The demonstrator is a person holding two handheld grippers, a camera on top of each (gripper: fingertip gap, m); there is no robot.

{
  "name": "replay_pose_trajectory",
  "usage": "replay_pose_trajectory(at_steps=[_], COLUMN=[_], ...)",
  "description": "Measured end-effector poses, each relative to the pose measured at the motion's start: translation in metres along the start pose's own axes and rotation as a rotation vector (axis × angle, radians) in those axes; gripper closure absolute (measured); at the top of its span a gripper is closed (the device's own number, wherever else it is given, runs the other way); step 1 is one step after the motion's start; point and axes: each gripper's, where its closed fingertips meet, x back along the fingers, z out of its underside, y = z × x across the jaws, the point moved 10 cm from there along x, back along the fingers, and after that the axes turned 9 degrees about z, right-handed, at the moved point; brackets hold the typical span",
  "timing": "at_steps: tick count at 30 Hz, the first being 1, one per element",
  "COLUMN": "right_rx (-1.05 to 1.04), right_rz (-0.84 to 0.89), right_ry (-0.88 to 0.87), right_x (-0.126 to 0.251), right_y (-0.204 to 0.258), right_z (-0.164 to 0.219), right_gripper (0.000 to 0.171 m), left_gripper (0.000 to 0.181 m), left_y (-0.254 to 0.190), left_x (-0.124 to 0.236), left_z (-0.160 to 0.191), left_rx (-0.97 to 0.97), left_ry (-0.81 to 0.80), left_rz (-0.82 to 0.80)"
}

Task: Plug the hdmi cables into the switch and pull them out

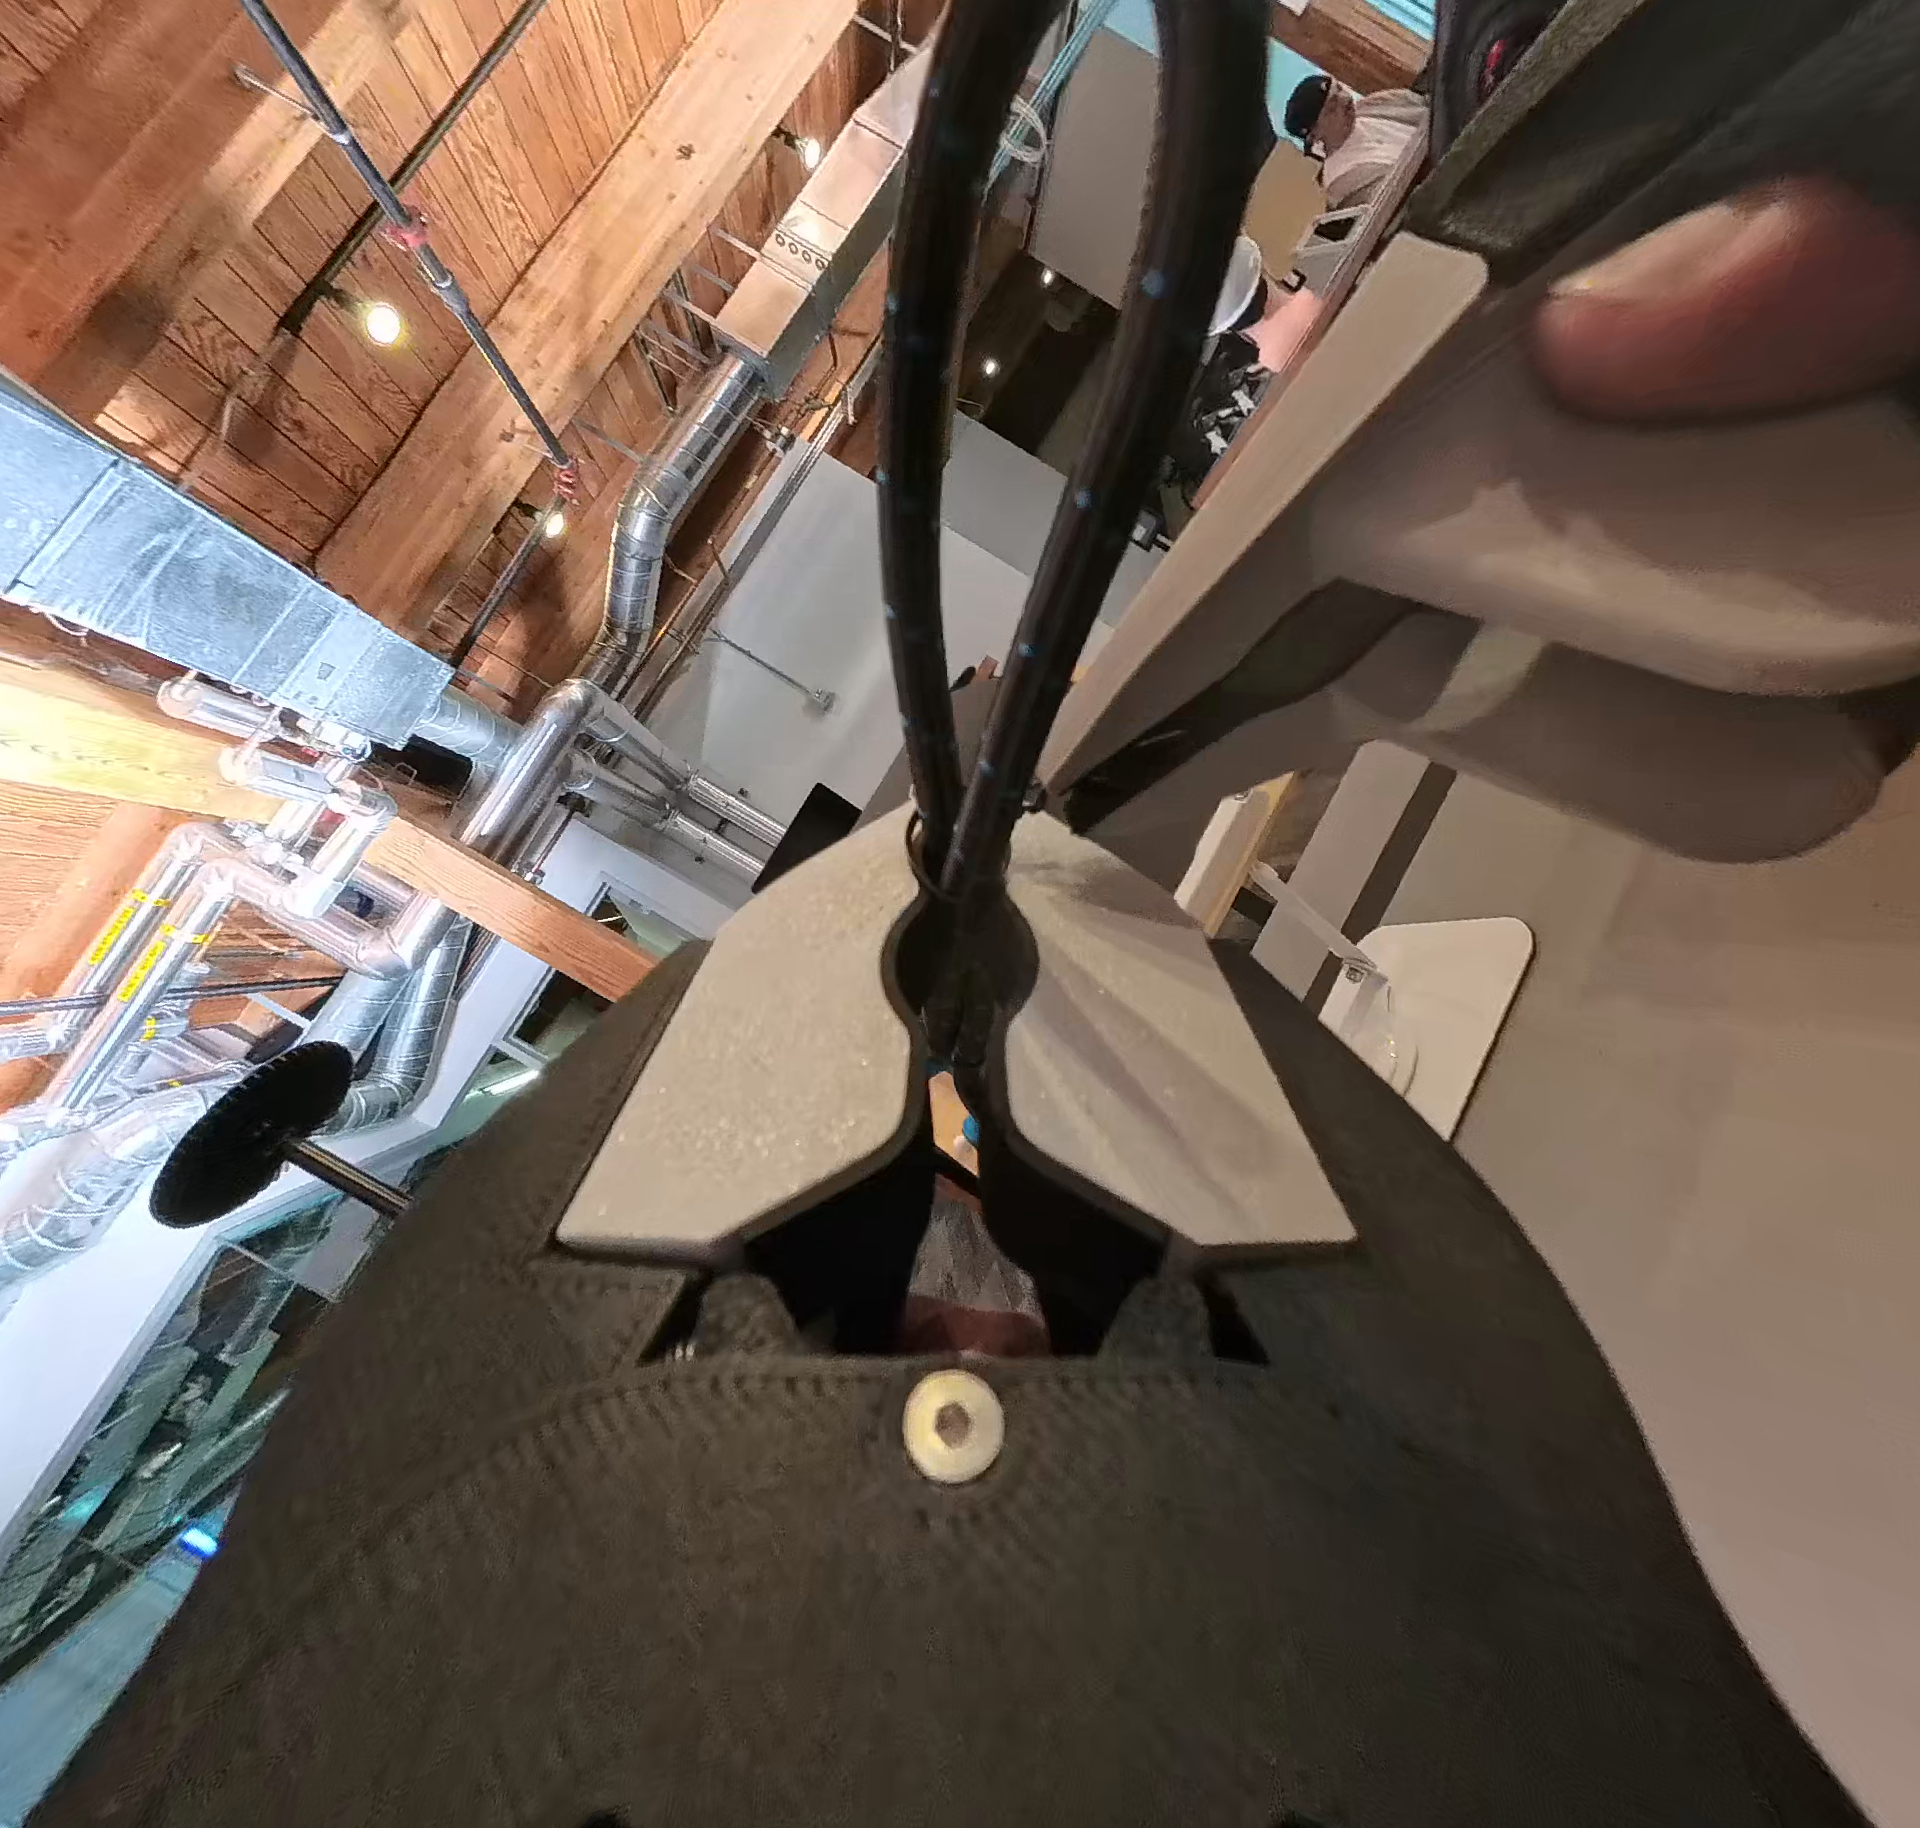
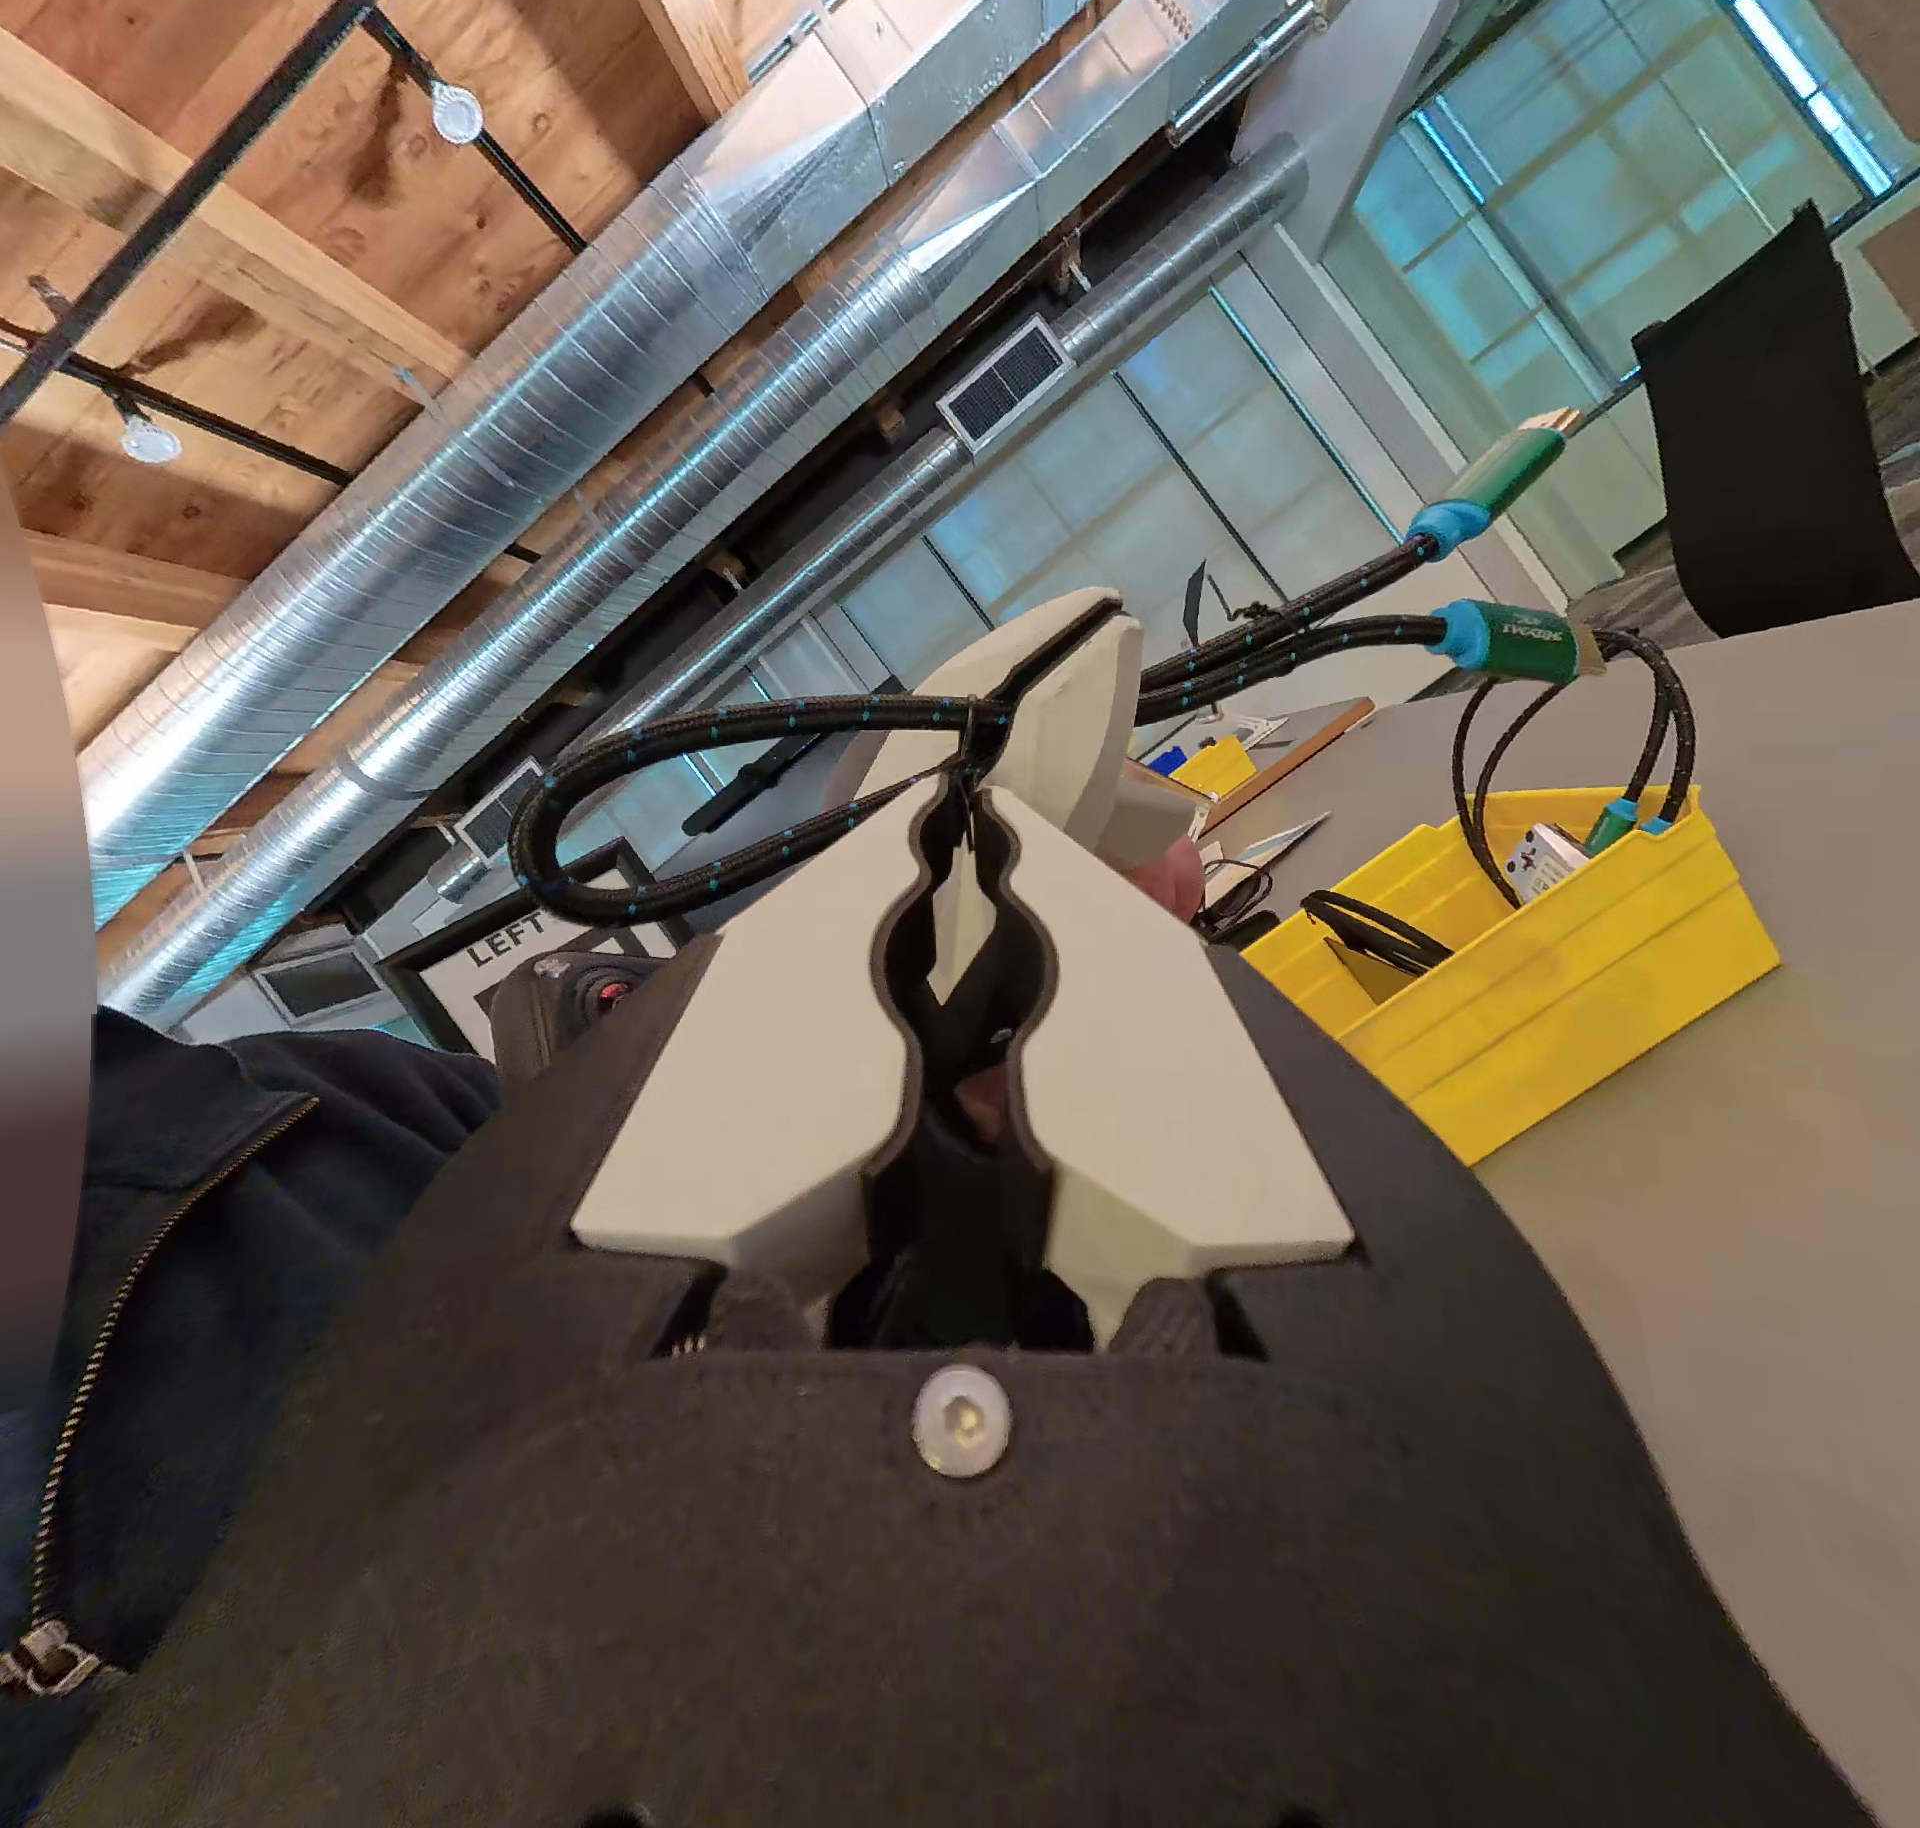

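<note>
- Plainly, the folded hdmi cable bundle point(image 2: 727, 729) lies crosswise just beyond the right gripper point(image 2: 961, 791). Its long axis runs left to right, with the closed loop out to the left and the two green-and-blue plugs point(image 2: 1496, 490) out to the right.
- The plugs point toward the yellow bin point(image 2: 1558, 989) on the grey table point(image 2: 1766, 1155), to the right and farther off. The small white switch point(image 2: 1538, 859) sits in that bin, and other cables already run to it.
- The left gripper point(image 1: 961, 905) is pressed together on the bundle, both strands clamped between its pale fingers and the loop arching away beyond them.
- A thin black tie point(image 1: 925, 869) rings the two strands right at the left gripper's tips, so the cable cannot yet be paid out.
- The right gripper's tips are drawn together where the tie sits, touching the left gripper's tips. It looks to be pinching the tie, though the tie is too thin there to be sure.
- My judgement is that the coming move turns on this tie. The right gripper would draw it off while the left keeps the bundle steady.
- Both grippers are well apart from the switch, and the plugs are the part of the bundle nearest to it.
</note>
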Motion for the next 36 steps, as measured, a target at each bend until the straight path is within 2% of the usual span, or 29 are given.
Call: replay_pose_trajectory(at_steps=[5,9,13,17,20,24,26,29,36], right_rx=[0.104,0.391,0.803,1.248,1.494,1.996,2.198,2.301,2.313], right_rz=[0.044,0.168,0.333,0.475,0.522,0.597,0.611,0.602,0.561], right_ry=[0.01,0.066,0.16,0.261,0.341,0.503,0.556,0.596,0.644], right_x=[0.0,-0.001,-0.003,-0.007,-0.009,-0.012,-0.011,-0.009,-0.003], right_y=[0.005,0.02,0.04,0.062,0.071,0.082,0.087,0.091,0.084], right_z=[-0.002,-0.008,-0.014,-0.012,-0.011,0.0,0.006,0.01,0.009], right_gripper=[0.171,0.171,0.171,0.171,0.171,0.171,0.171,0.171,0.171], left_gripper=[0.179,0.179,0.179,0.18,0.18,0.18,0.18,0.18,0.179], left_y=[0.001,0.005,0.012,0.021,0.025,0.027,0.026,0.023,0.018], left_x=[-0.001,0.0,-0.002,-0.005,-0.008,-0.013,-0.016,-0.018,-0.023], left_z=[-0.001,-0.003,-0.006,-0.008,-0.007,-0.005,-0.002,0.001,0.003], left_rx=[0.039,0.122,0.305,0.594,0.707,0.873,1.018,1.166,1.143], left_ry=[0.019,0.038,0.041,0.017,0.027,0.028,-0.005,-0.049,-0.019], left_rz=[0.023,0.082,0.203,0.418,0.547,0.737,0.889,1.046,1.102])
